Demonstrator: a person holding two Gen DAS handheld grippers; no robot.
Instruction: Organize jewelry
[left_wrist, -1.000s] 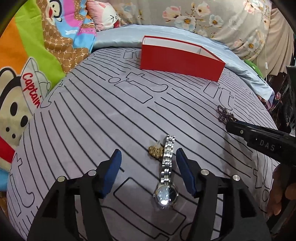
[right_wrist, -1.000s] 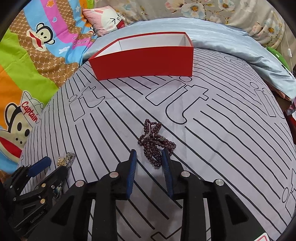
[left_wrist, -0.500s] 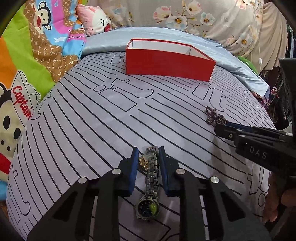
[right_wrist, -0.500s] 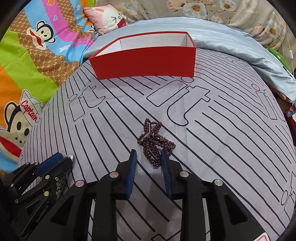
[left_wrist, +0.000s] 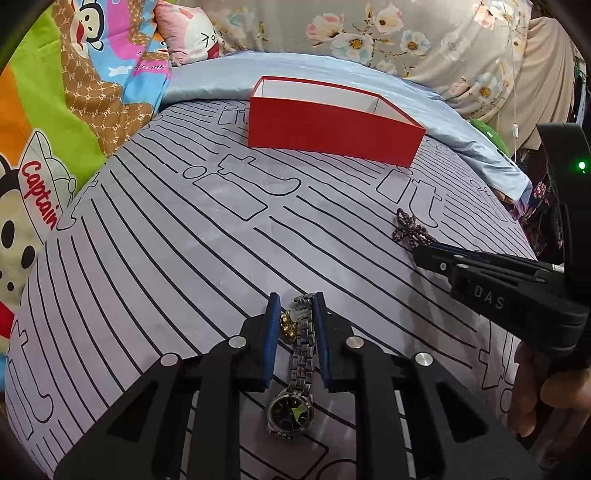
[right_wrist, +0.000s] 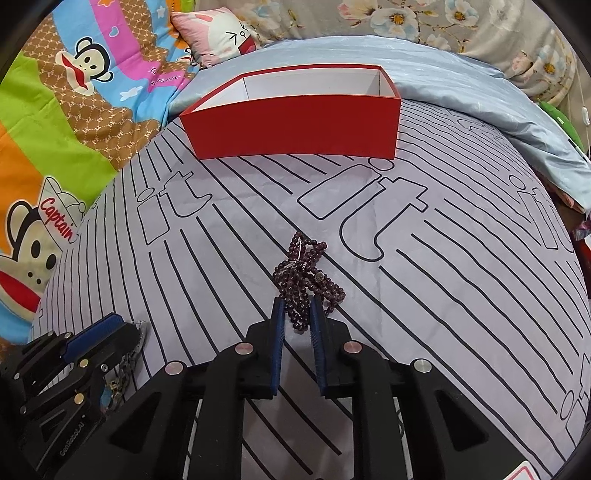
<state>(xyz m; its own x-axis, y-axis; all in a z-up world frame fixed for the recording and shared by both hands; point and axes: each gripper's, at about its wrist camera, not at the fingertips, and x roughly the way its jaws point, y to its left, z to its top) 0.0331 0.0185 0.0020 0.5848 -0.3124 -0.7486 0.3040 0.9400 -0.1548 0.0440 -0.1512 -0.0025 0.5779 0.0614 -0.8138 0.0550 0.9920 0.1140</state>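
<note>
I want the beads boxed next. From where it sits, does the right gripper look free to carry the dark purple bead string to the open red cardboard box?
Probably yes: the right gripper has been closing on the dark purple bead string, and only bare striped bedsheet lies before the open red cardboard box.

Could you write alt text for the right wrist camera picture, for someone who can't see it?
The right gripper has just been closing its blue-padded jaws around a dark purple bead strand on a grey striped bedsheet. An open red box stands beyond; the left gripper is at lower left.
</note>
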